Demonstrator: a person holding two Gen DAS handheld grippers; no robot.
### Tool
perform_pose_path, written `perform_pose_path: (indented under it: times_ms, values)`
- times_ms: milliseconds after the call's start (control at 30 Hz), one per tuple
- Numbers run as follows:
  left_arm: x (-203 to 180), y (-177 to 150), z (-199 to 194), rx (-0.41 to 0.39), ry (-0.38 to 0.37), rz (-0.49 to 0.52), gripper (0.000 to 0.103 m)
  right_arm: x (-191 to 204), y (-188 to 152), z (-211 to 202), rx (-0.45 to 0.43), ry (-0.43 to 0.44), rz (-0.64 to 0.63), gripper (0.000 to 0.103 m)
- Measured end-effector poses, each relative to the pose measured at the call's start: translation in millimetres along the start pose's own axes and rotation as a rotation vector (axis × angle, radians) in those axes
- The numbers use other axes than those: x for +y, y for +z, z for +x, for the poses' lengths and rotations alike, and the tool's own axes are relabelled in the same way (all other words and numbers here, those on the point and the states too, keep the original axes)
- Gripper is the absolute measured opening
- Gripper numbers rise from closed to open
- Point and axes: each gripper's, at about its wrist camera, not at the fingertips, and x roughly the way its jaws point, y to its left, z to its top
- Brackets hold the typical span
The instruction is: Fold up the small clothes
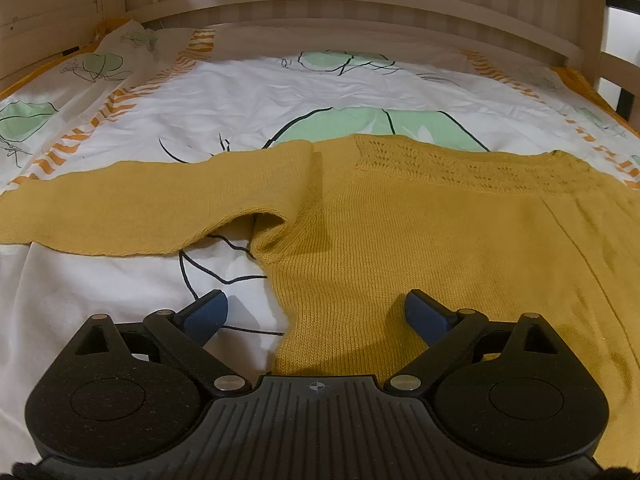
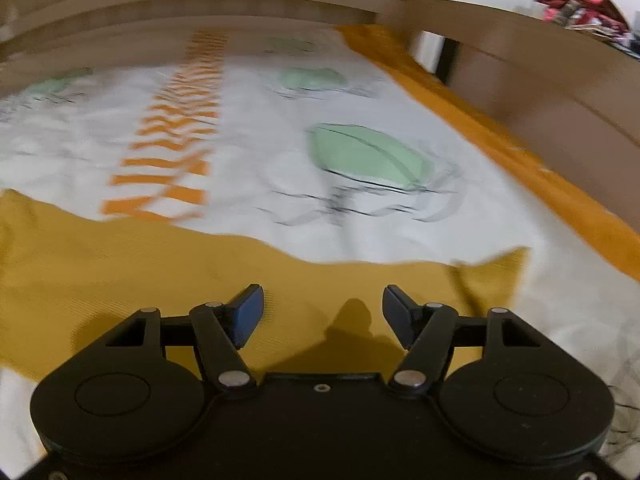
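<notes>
A yellow sweater (image 1: 400,240) lies flat on a leaf-print bedsheet (image 1: 240,92), one sleeve (image 1: 140,204) stretched left. The left claw (image 1: 316,316) gapes wide over the sweater's side edge, gripping nothing; the right claw (image 2: 323,316) hovers parted above yellow knit, empty too.

Both tools (image 1: 316,316) (image 2: 323,318) open, angled downward.

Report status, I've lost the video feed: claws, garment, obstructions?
Left claw open, empty. Right claw open, empty. Mustard sweater flat on bedspread, sleeve out. Nothing in the way.
</notes>
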Motion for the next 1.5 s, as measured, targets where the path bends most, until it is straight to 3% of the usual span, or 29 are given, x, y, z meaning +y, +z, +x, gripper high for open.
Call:
perform_pose_path:
  times_ms: [233,433,567,800,900,933,967,1033,1300,1367,1433,1500]
  values:
    - [-2,0,0,-0.002,0.025,0.014,0.099,-56,-15,-10,0.012,-0.100,0.113,0.069]
    - [-3,3,0,0.012,0.029,0.010,0.099,-94,-25,-19,-0.010,-0.116,0.275,0.070]
    - [-8,8,-6,0.049,0.039,-0.015,0.092,-98,-23,-14,-0.021,-0.114,0.283,0.070]
    - [-41,22,-26,0.066,-0.006,0.021,0.090,-85,-3,4,-0.045,-0.065,0.178,0.068]
    - [-60,29,-37,0.051,-0.038,0.046,0.090,-83,1,16,-0.017,-0.053,0.152,0.058]
    - [-65,31,-40,0.050,-0.050,0.051,0.090,-85,1,21,0.006,-0.047,0.155,0.049]
    - [-72,33,-43,0.050,-0.061,0.059,0.090,-88,0,24,0.026,-0.041,0.167,0.031]
    - [-83,36,-48,0.050,-0.077,0.070,0.090,-100,-4,24,0.052,-0.028,0.202,0.008]
    - [-122,35,-61,0.041,-0.157,0.104,0.090,-169,-26,-28,0.064,-0.039,0.338,0.010]
    - [-132,32,-61,0.055,-0.180,0.111,0.090,-180,-30,-37,0.062,-0.029,0.350,0.022]
    - [-142,29,-60,0.066,-0.192,0.123,0.090,-189,-33,-42,0.051,0.010,0.380,0.028]
    - [-148,27,-60,0.076,-0.200,0.136,0.090,-198,-34,-42,0.025,0.046,0.441,0.044]
